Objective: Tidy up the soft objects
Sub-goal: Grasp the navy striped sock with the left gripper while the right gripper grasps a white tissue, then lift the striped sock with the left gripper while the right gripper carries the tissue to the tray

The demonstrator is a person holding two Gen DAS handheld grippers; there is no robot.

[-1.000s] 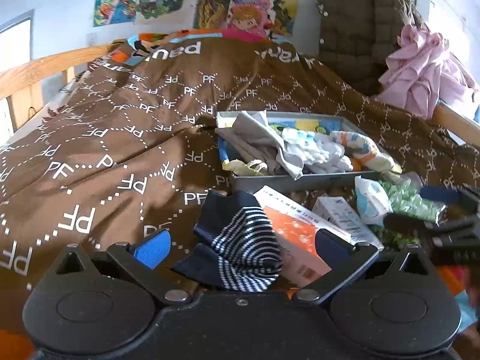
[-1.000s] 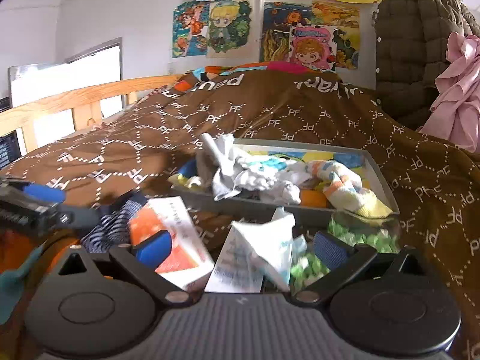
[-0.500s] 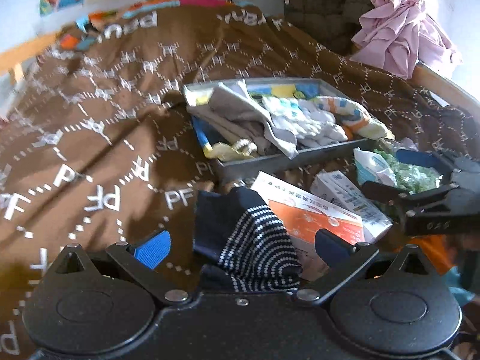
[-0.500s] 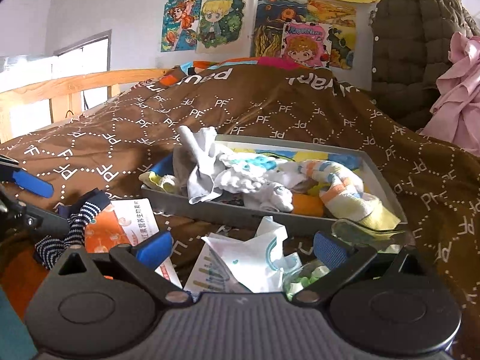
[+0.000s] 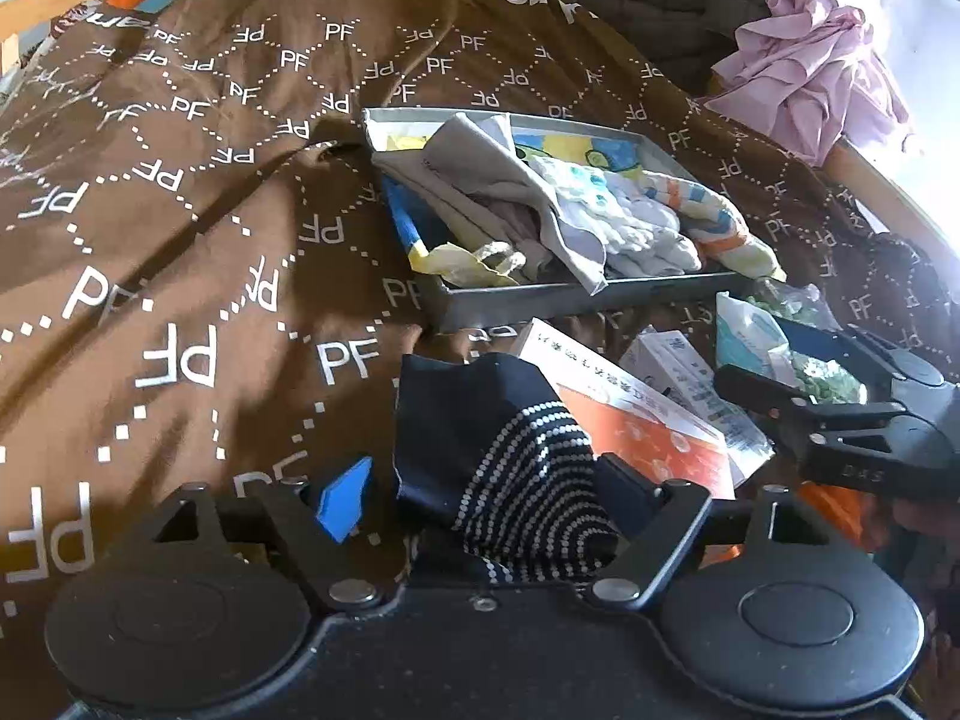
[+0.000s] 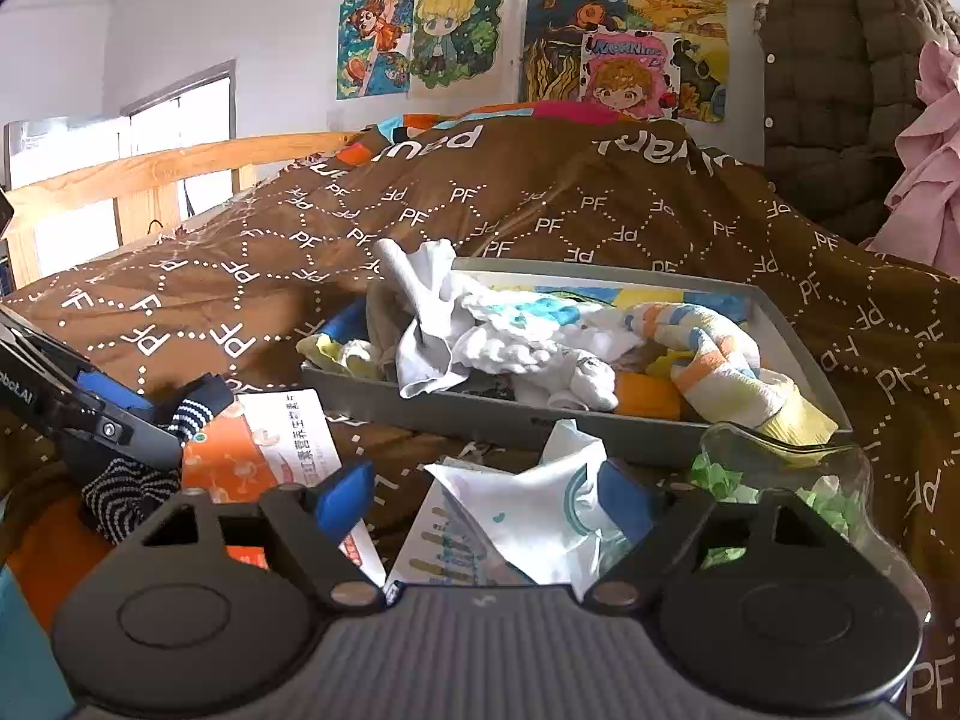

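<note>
Left wrist view
Your left claw: its blue-padded fingers stood apart with the dark striped sock bunched between them; I could not tell whether the pads pressed the cloth or only flanked it.
Striped sock: navy cuff forward, dotted-stripe part nearest the claw's base, lying partly on the orange-and-white box just right of your fingers.
Grey tray: straight ahead of the claw, beyond the sock, on the brown PF quilt; it held a beige cloth, white socks with blue marks and an orange-and-blue striped sock at its right end.
Your right claw: off to the right of your left one, its fingers over the white packets and the green bits.
Pink garment: far ahead and to the right, well apart from the tray.

Right wrist view
Your right claw: fingers spread wide, gripping nothing; a crumpled white paper wrapper lay between them.
Grey tray: just ahead of the claw, heaped with the light socks.
Clear bag of green bits: beside your right finger, touching the tray's near corner.
Orange-and-white box: left of your left finger.
Your left claw: at the far left, with the striped sock around its fingers.
Posters: on the wall far ahead, past the quilt.
</note>
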